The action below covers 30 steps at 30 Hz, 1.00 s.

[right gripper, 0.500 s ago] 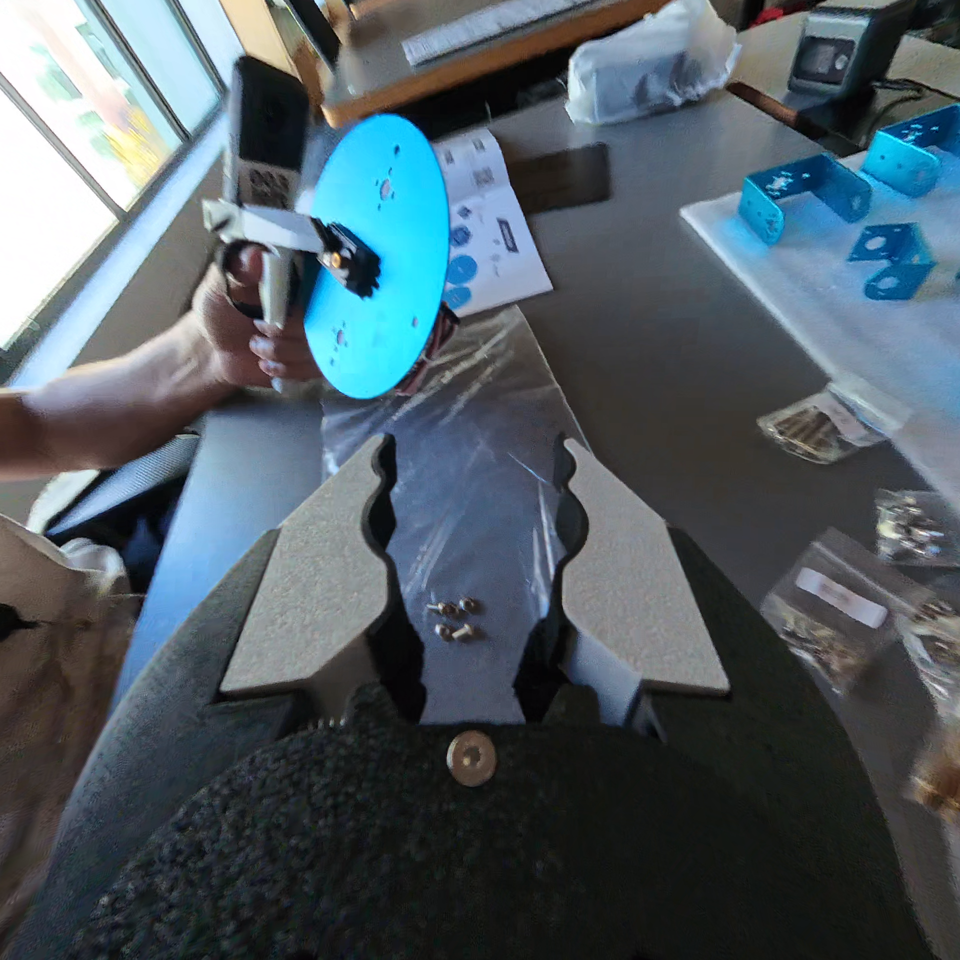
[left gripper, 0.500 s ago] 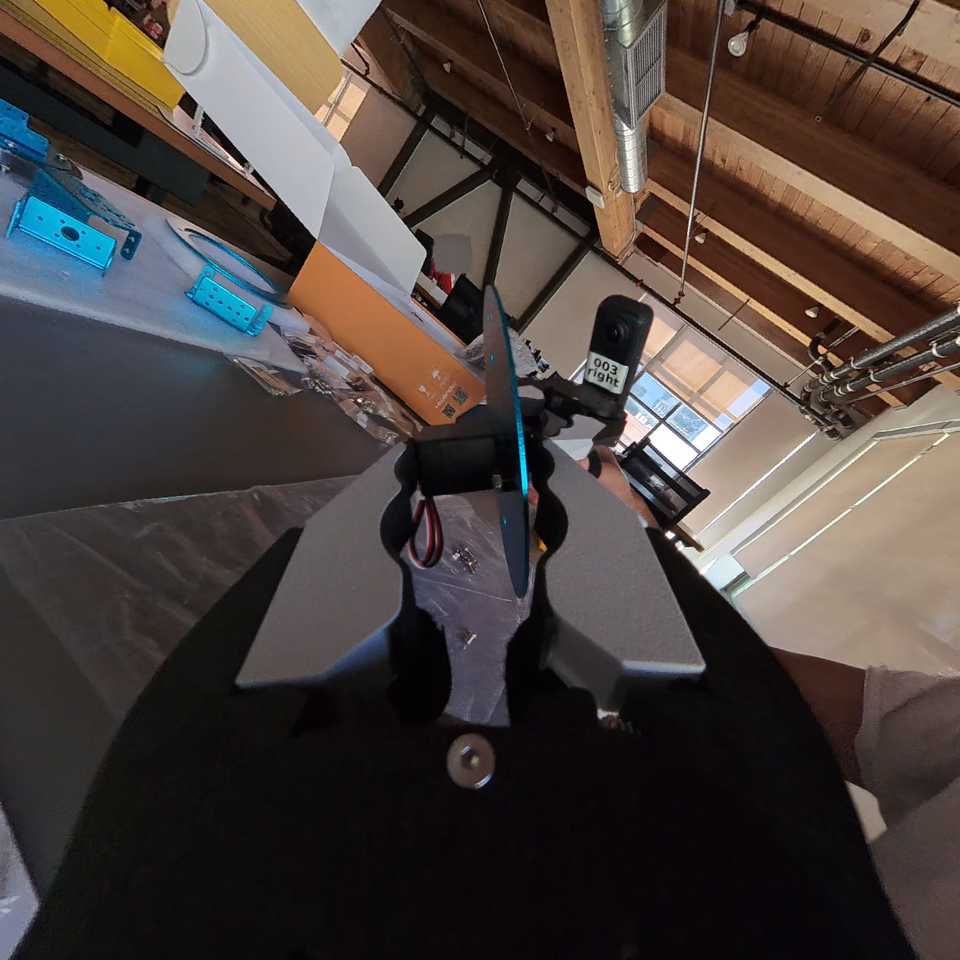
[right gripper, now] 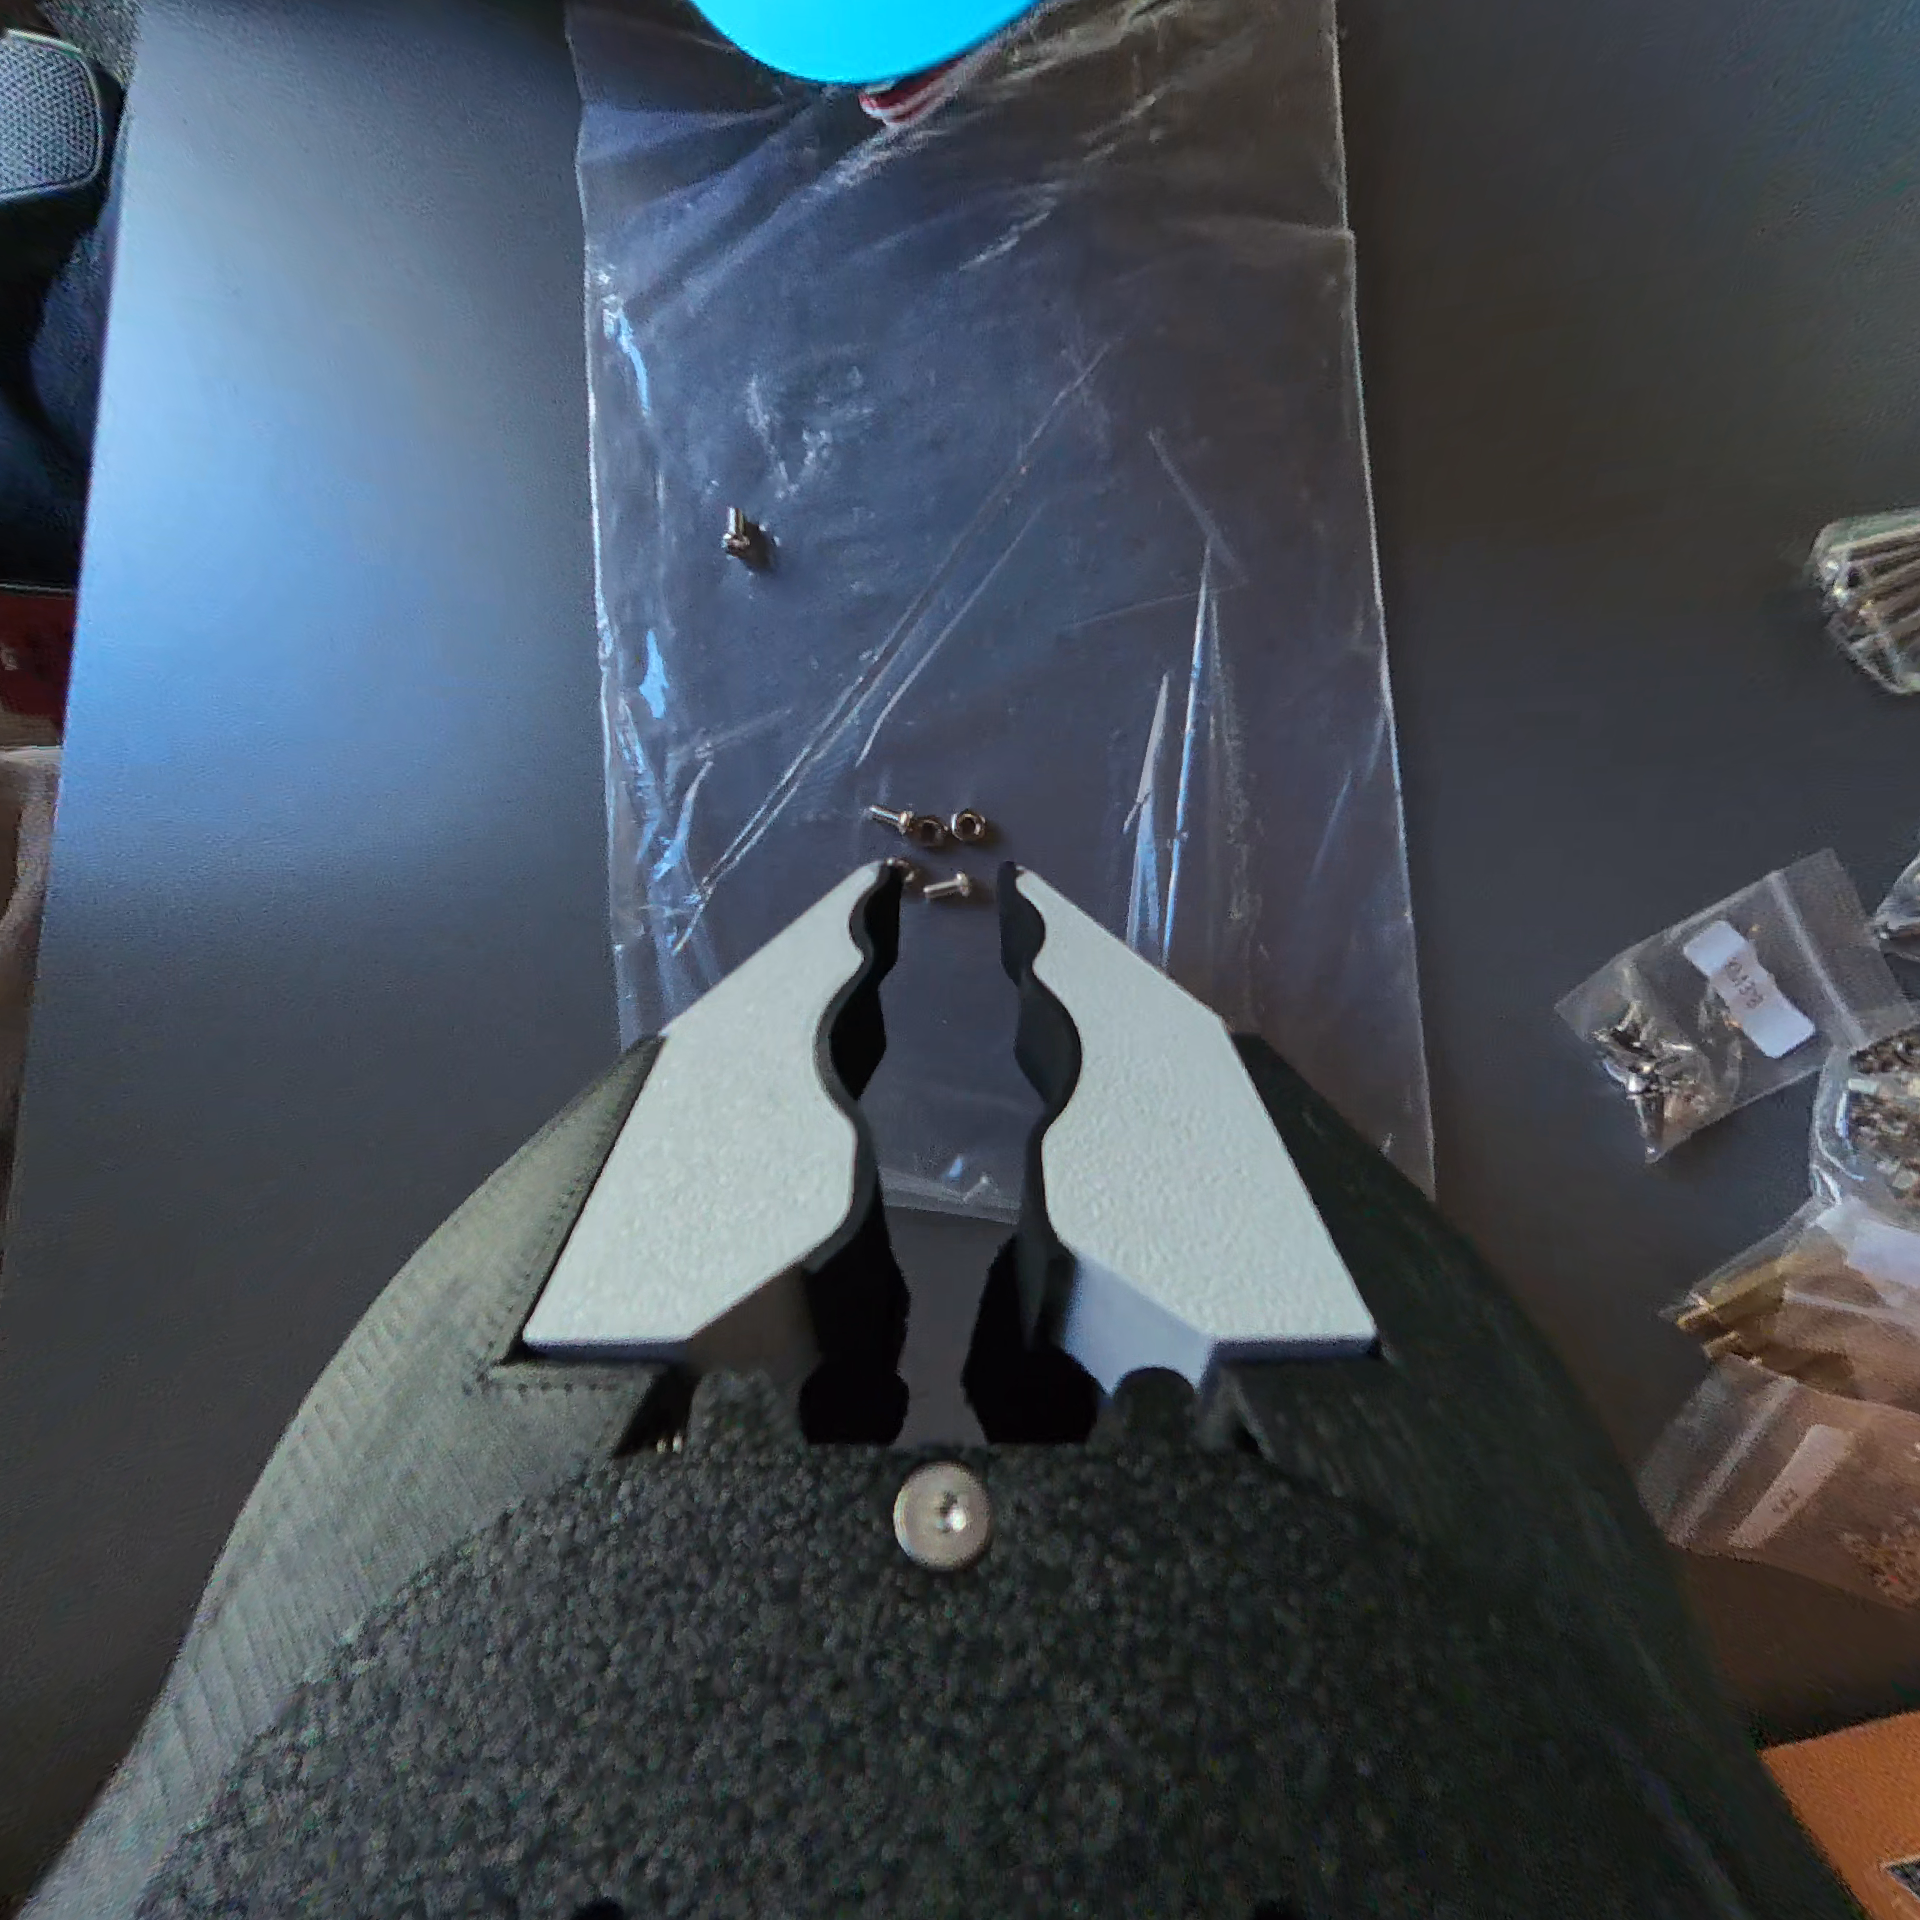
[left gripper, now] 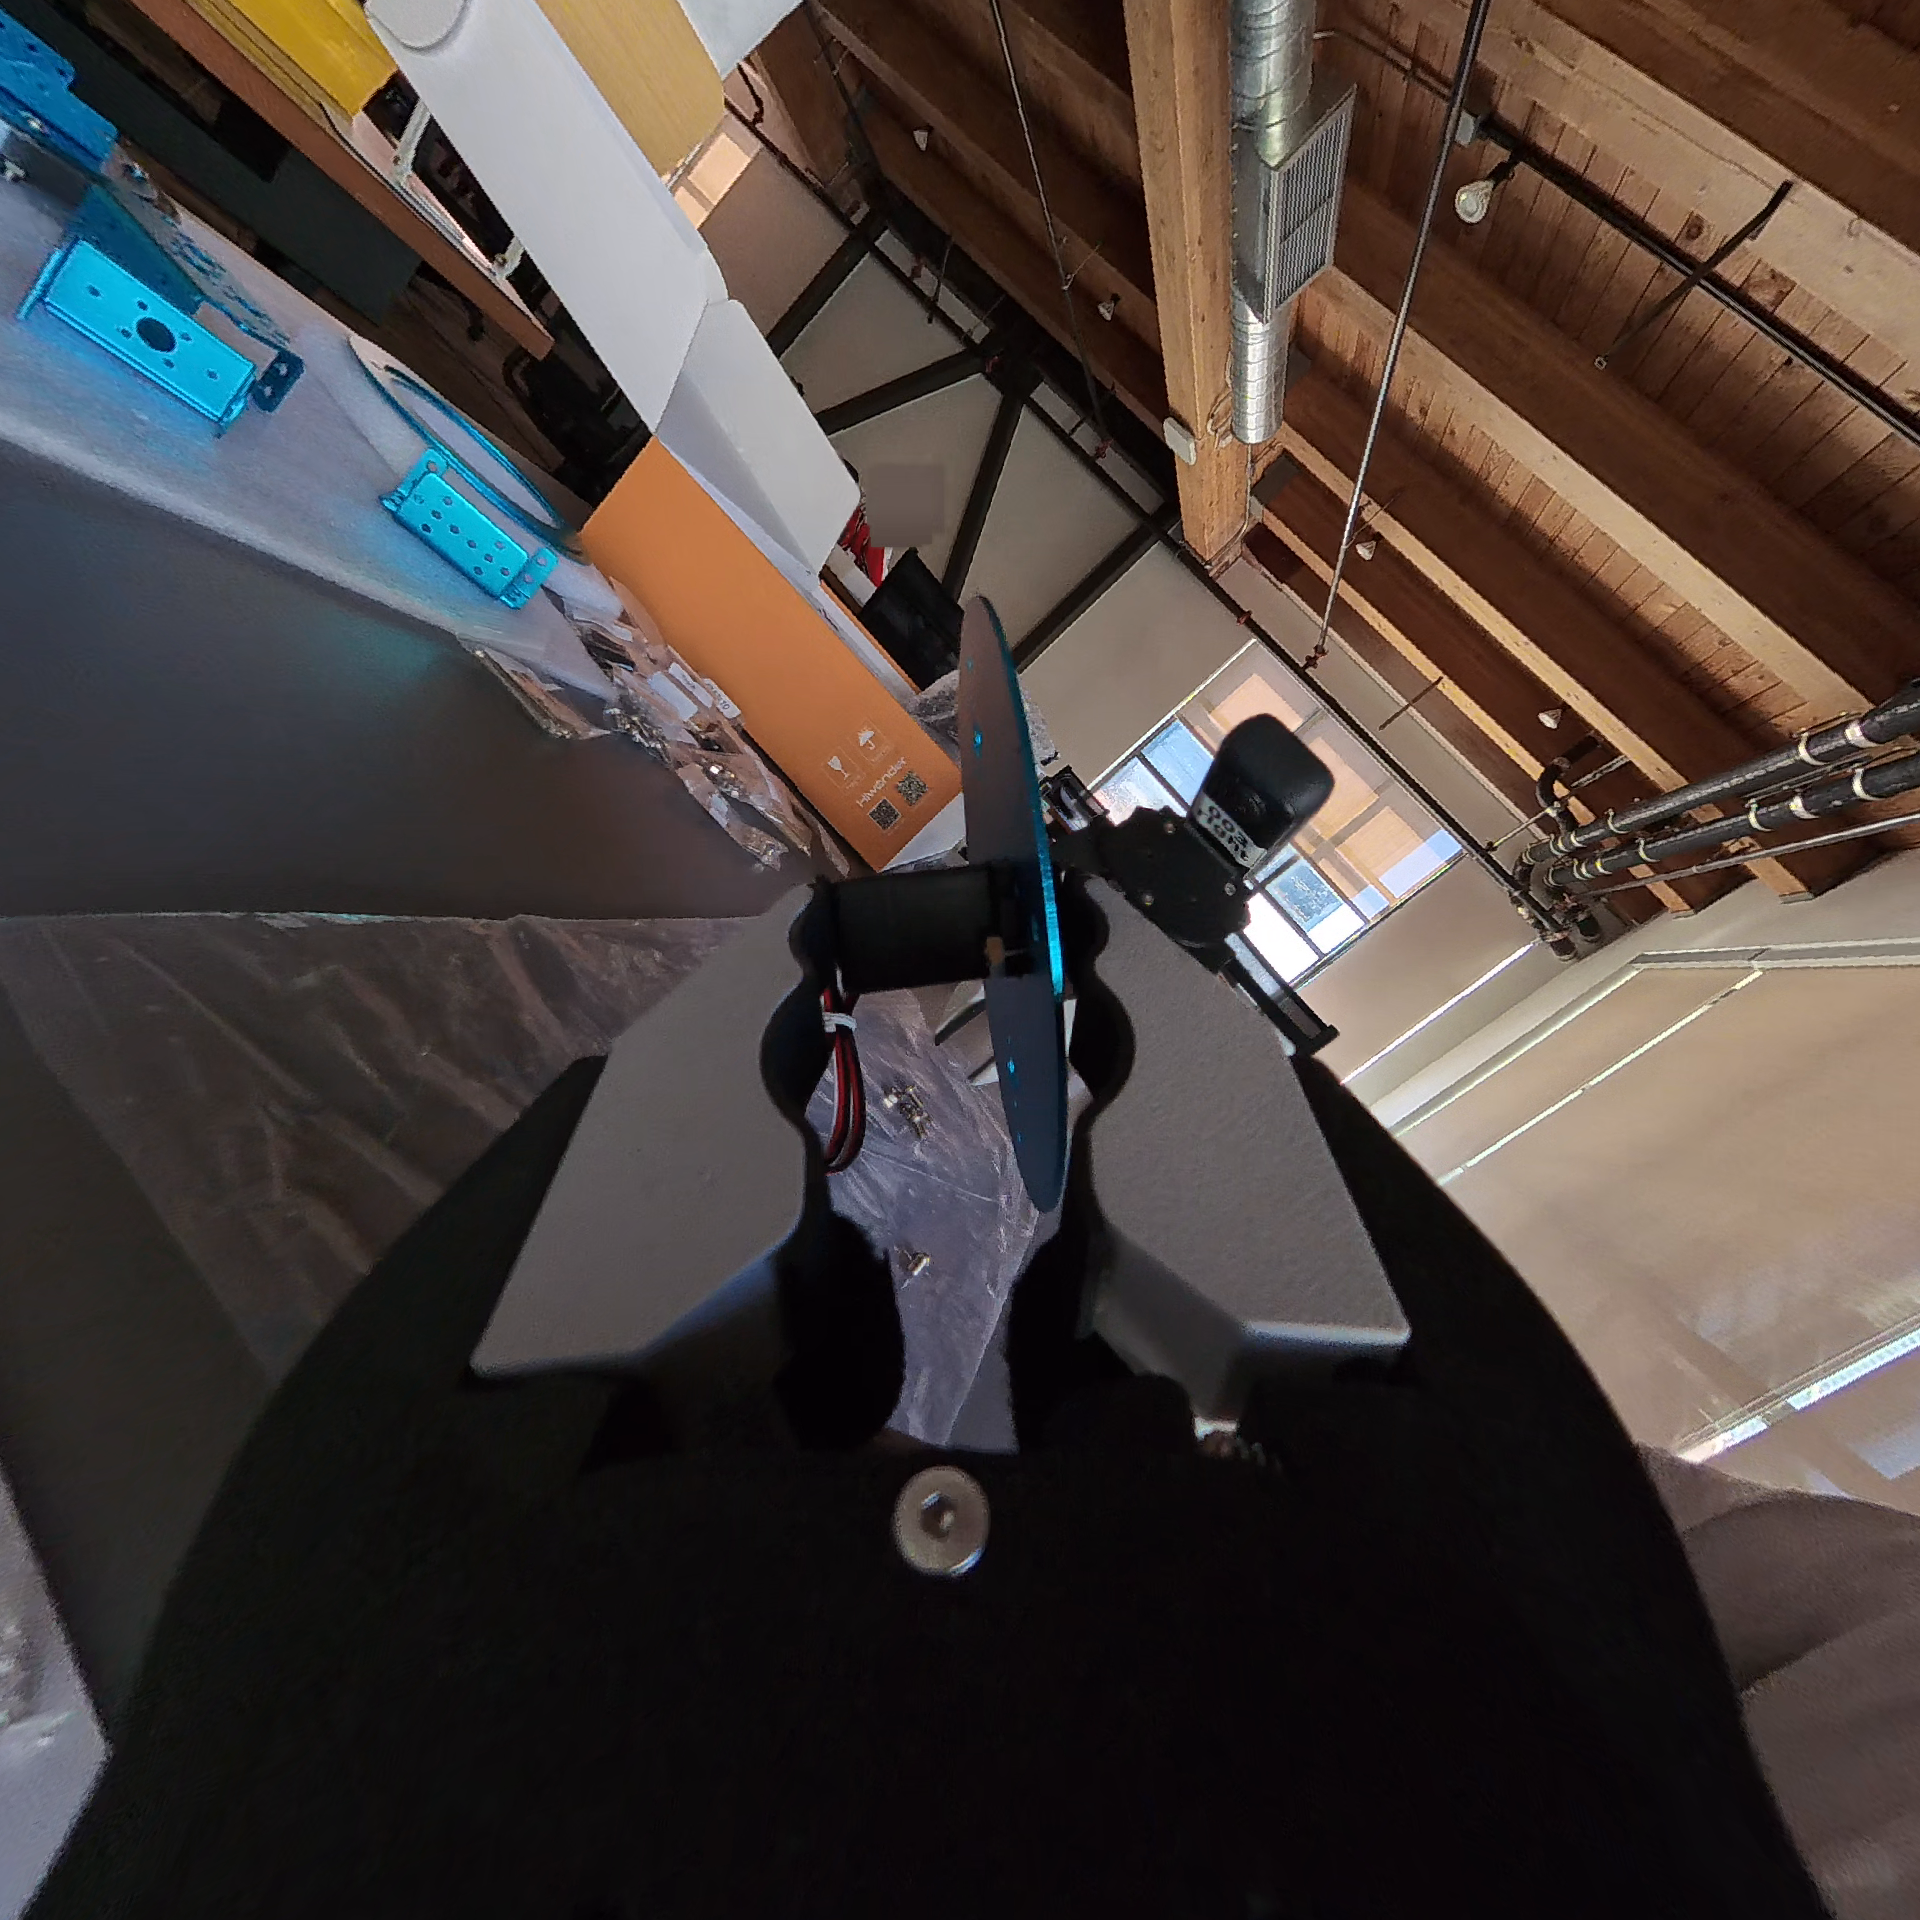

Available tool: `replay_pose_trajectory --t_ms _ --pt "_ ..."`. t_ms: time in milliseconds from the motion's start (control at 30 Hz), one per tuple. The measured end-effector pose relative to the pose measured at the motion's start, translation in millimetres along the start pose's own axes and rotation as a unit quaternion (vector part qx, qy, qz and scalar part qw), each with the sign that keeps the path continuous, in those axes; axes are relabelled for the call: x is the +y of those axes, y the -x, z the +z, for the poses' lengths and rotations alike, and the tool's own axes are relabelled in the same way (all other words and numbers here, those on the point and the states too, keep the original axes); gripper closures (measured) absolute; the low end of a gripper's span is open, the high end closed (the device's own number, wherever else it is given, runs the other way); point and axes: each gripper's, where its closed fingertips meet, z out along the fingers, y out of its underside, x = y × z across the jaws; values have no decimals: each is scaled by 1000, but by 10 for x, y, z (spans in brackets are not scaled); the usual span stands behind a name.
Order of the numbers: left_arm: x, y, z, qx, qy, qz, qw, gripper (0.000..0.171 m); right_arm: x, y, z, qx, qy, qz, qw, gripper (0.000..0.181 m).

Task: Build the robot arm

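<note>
The blue disc (right gripper: pixel 878 36) is cut off by the top edge of the right wrist view, only its lower rim showing, with a bit of red and white wire (right gripper: pixel 904 104) peeking from under it. One small screw (right gripper: pixel 902 871) is half hidden behind the tip of the right gripper (right gripper: pixel 948 883). The bags of small parts (right gripper: pixel 1725 1023) at the right edge are cut off and blurred. In the left wrist view the disc (left gripper: pixel 1013 935) hides part of the far gripper (left gripper: pixel 1174 862) behind it.
</note>
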Motion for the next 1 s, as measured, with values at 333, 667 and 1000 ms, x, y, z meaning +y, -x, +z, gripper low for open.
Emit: replay_pose_trajectory --t_ms 333,667,1000 --pt "51 30 54 16 33 -33 999 128 70 -67 68 7 12 0 1000 171" --pt "88 -10 39 22 37 -35 998 128 71 -13 204 -38 -2 23 999 176" --pt "94 -41 14 30 33 -44 998 128 -15 -93 121 4 -19 -1 1000 180"
